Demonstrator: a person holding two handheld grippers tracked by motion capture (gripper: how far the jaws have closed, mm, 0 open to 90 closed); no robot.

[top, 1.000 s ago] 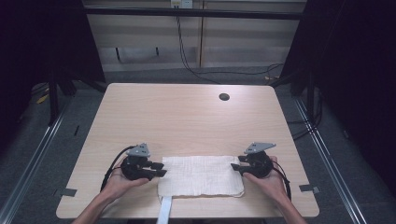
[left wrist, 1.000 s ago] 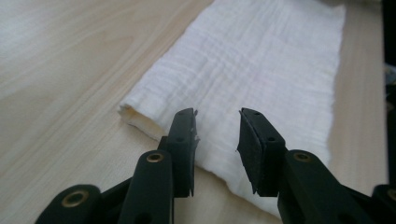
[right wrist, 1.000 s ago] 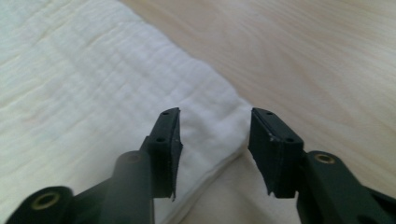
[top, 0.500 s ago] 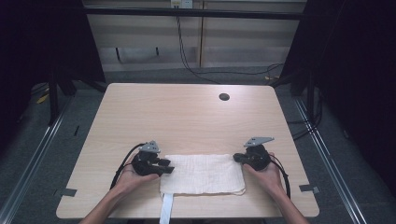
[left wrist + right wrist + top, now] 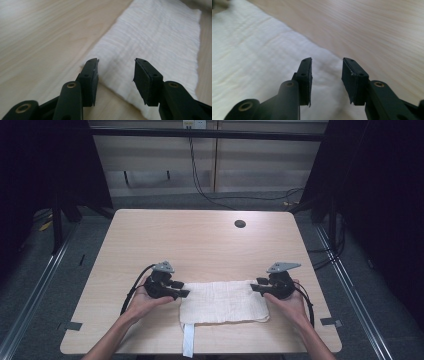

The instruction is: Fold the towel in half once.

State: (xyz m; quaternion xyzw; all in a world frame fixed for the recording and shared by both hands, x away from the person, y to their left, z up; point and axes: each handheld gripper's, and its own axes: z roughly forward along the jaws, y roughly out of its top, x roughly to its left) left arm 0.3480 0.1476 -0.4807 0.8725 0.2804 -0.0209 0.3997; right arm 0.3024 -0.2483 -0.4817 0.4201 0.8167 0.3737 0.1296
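A white folded cloth (image 5: 222, 301) lies flat near the front edge of the wooden table (image 5: 200, 240), a narrow white strip (image 5: 188, 340) hanging from its front left corner. My left gripper (image 5: 181, 288) is at the cloth's left end, open, its jaws just over the far left corner of the cloth (image 5: 155, 42). At the right end my right gripper (image 5: 255, 287) is open too, its jaws above the far right corner of the cloth (image 5: 257, 50). Nothing sits between either pair of jaws (image 5: 115, 72) (image 5: 326, 75).
A dark round hole (image 5: 240, 224) sits in the table near its far edge. Bare wood stretches beyond the cloth. Metal rails run along the floor on both sides, and cables lie on the floor behind the table.
Both grippers have moved away from me along the cloth's ends, from its middle to its far corners. The cloth looks slightly narrower left to right than a second ago.
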